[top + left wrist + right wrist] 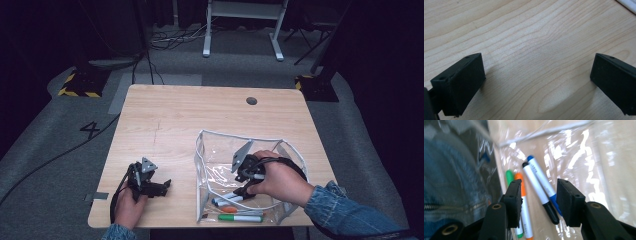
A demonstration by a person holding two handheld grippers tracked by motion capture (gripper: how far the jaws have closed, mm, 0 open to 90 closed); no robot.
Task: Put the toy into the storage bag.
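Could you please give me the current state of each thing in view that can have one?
Clear pouch: open at the top, standing on the table.
Black marker: capped, lying in the pouch, free between the jaws.
Blue marker: capped, lying beside it.
Orange marker: lying flat.
Green marker: capped, lying flat.
Right gripper: inside the pouch, jaws open.
Left gripper: jaws open, nothing between them.

From my seat, the table (165,120) looks like pale matt wood with fine grain. The clear pouch (210,150) at lower right is glossy plastic (glare streaks everywhere). The markers (537,187) have smooth plastic barrels; my sleeve (345,210) is denim cloth.
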